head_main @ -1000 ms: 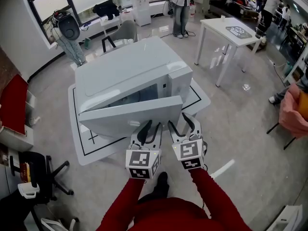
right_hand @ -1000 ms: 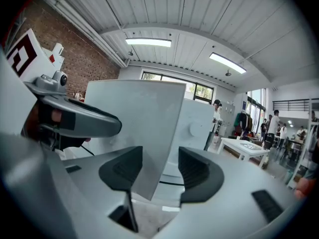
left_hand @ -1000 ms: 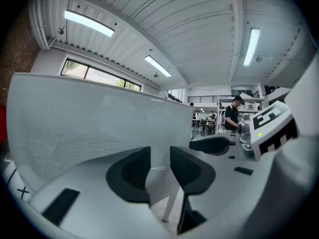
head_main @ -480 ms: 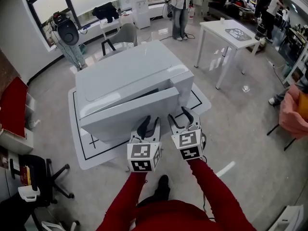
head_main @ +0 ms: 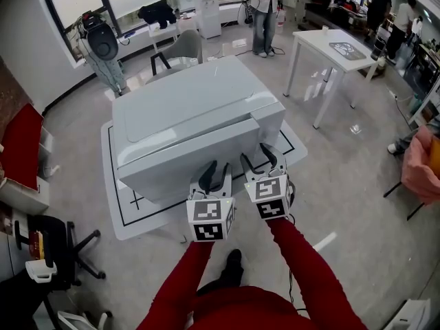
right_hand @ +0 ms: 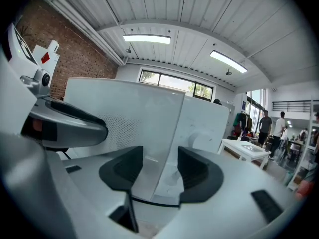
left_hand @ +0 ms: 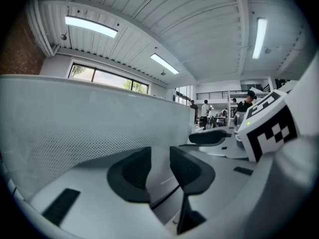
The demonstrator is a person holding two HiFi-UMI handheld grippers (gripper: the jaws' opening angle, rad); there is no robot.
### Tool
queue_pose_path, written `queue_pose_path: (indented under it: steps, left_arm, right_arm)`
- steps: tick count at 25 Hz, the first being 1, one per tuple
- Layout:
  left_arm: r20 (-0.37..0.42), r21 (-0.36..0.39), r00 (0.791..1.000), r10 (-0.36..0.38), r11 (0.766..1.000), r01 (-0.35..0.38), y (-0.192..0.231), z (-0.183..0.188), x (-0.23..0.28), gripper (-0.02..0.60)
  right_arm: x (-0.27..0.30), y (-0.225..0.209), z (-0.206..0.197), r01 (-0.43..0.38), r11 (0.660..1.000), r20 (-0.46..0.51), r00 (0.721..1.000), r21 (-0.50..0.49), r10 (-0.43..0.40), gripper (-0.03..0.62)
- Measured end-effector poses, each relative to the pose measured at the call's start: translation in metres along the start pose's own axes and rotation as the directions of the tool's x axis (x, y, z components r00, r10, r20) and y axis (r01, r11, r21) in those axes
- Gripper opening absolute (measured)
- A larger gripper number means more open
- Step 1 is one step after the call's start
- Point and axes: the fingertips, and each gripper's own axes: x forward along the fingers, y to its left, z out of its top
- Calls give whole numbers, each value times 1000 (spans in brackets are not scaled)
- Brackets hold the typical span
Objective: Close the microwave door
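Observation:
A big white microwave stands on a floor mat. Its door faces me and lies flush or almost flush with the front, beside the control panel. My left gripper is right at the door's lower right part, open by a narrow gap, with nothing between its pads. My right gripper sits just to its right, near the seam between door and panel, open wider and empty. The left gripper view shows the perforated door window close ahead of the left gripper. In the right gripper view the door edge runs between the right gripper's jaws.
The microwave rests on a white mat with black lines. A white table stands at the back right, a grey chair behind the microwave, a black office chair at the left. People stand at the back.
The door has swung from clearly ajar to against the microwave's front. Both grippers followed it forward, staying at its lower right.

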Motion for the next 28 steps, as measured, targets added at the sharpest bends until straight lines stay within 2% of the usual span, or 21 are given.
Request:
queue_pose_path:
  steps: [4,14,23,28]
  left_arm:
    - [-3,-31,999,37,999,-37,3,0,1,117]
    - [2,-102,998,60,993,-60,7,1,4,58]
    - [2,-94,997,80,992,-80,10,2,4,43]
    - [-2,-91,998,70,993,-70,9,2,3,43]
  right_arm:
    - [2,2,0,-4,1000,-13,1000,16,4,227]
    - [3,5,0,-22,999,-34,999,26,23,192]
    - [3,5,2,0,1000,-57,998,-15,-1,190]
    - [-1,6,2,62,996,-47,997,-63,-65,190]
